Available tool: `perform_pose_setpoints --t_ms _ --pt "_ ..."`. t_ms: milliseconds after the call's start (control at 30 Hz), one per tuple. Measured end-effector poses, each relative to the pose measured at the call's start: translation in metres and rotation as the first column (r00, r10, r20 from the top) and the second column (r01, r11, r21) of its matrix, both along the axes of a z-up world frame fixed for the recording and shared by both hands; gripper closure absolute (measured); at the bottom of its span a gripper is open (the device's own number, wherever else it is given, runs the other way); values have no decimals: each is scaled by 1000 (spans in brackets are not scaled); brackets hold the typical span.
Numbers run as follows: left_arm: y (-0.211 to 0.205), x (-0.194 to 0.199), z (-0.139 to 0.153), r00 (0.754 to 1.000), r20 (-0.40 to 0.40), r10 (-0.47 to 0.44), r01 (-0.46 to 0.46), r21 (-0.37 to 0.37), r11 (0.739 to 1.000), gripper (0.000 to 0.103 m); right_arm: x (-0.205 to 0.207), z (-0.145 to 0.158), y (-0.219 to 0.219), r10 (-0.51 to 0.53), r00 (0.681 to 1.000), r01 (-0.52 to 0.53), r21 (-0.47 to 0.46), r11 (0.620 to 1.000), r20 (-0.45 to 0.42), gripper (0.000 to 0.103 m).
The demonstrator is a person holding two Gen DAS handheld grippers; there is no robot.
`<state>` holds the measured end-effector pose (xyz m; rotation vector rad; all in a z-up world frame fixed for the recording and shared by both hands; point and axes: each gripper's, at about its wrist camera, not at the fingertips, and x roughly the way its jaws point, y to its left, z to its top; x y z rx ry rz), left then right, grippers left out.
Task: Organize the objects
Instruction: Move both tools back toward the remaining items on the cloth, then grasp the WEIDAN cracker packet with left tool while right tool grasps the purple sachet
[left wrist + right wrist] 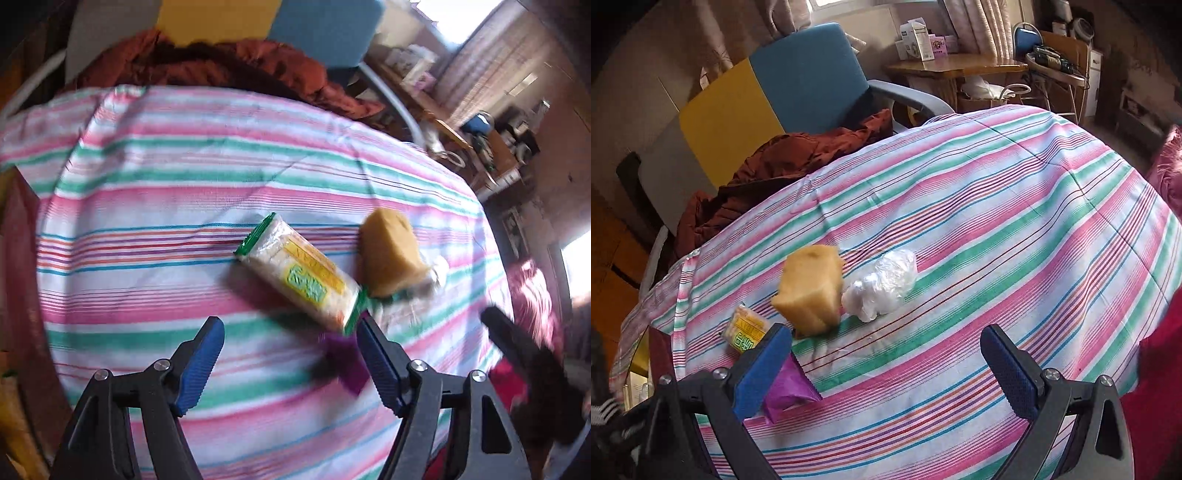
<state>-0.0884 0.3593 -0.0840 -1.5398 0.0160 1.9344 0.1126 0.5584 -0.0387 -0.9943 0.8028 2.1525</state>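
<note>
Nearest to the left tool (290,334), whose jaws are spread with nothing between them, a purple packet (345,363) is seen just inside its right pad; it looks thin, light and crinkly, so it is best pinched across its flat faces near an edge. The same packet is seen just beside the left pad of the right tool (886,350), which is likewise spread and empty. Just ahead of the left tool's right pad lies the green-edged cracker pack (301,275) on the striped table (147,184); its wrapper is judged slippery and its contents brittle, so a gentle grip across the narrow sides at mid-length is called for. A little farther, ahead and to the right, the yellow sponge (388,254) stands; it is judged soft, light and easily squeezed, and may be taken across its flat sides. Beyond it a crumpled clear plastic bag (882,286) is seen, nearly weightless and yielding anywhere.
</note>
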Motion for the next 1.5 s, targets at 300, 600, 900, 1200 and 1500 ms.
perform_pose_setpoints --t_ms 300,600,900,1200,1500 --pt "50 -34 -22 994 31 102 -99 -82 992 30 3 1 5 4 999 -5 -30 1000 -41 0" --pt "86 -24 -30 986 -146 -83 46 -241 969 30 3 -1 8 6 999 -9 -50 999 -49 0" --pt "49 -6 -30 958 -202 -202 148 -254 956 42 3 -4 11 -3 1000 1 -62 998 -31 0" --pt "-1 13 -32 942 -241 -232 180 -219 959 56 -19 -16 -10 176 982 -184 -170 968 -61 0" --pt "-44 51 -33 928 -316 -199 155 -159 975 56 -46 -44 -44 320 936 -350 -447 823 -144 1"
